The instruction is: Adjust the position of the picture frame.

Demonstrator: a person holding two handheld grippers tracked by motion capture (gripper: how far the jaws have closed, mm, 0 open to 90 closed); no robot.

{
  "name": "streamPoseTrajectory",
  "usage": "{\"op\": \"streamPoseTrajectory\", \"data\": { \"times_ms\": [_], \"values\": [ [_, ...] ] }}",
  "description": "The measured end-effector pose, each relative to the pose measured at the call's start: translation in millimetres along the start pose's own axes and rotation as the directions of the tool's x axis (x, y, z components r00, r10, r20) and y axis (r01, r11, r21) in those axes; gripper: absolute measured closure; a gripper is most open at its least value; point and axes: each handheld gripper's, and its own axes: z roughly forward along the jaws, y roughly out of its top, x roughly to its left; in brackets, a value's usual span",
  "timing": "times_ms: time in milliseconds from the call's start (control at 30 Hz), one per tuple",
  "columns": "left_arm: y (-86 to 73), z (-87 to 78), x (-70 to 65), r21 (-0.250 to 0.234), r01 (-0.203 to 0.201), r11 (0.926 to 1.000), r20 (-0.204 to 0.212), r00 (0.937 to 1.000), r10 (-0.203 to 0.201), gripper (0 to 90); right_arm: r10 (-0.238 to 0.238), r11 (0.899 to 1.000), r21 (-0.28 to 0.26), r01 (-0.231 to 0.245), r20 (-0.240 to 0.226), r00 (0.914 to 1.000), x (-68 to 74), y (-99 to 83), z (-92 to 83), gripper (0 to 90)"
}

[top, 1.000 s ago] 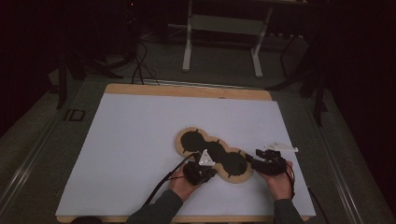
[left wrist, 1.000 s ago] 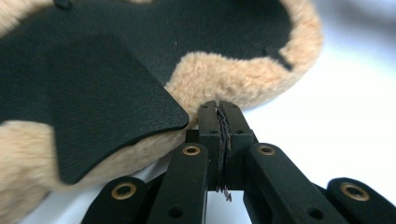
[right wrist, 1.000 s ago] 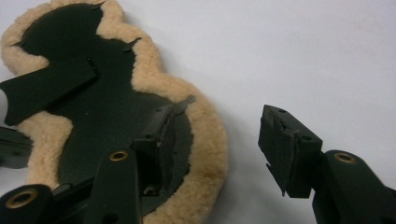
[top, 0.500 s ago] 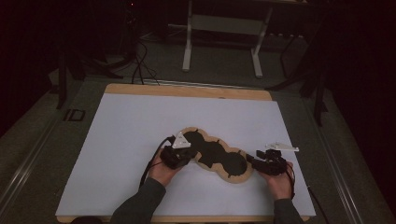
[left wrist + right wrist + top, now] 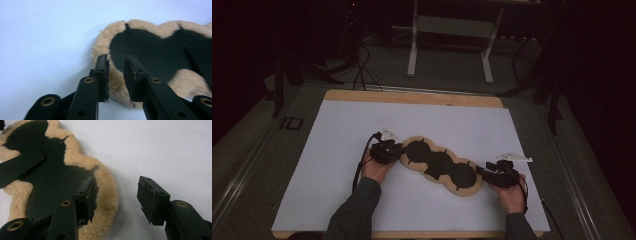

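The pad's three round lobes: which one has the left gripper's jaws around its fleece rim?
The lobe at the upper-left end of the pad. The left gripper straddles its tan rim there; the right gripper sits at the opposite end lobe.

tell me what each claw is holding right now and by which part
Nothing is gripped. The left claw, jaws just opening, straddles the fleece pad's furry rim without pressing. The right claw stands wide open over the rim at the pad's other end.
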Motion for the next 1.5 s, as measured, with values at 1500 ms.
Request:
{"op": "streamPoseTrajectory", "data": {
  "times_ms": [1500],
  "values": [
    [-1.7, 5.0, -3.6, 0.075, 0.022, 0.9969, -0.083, 0.9965, -0.016, 79.0, 0.004, 0.995, 0.098, 0.002, -0.067, 0.9978, 2.4, -1.7, 3.4, 72.1]
  ]
}}
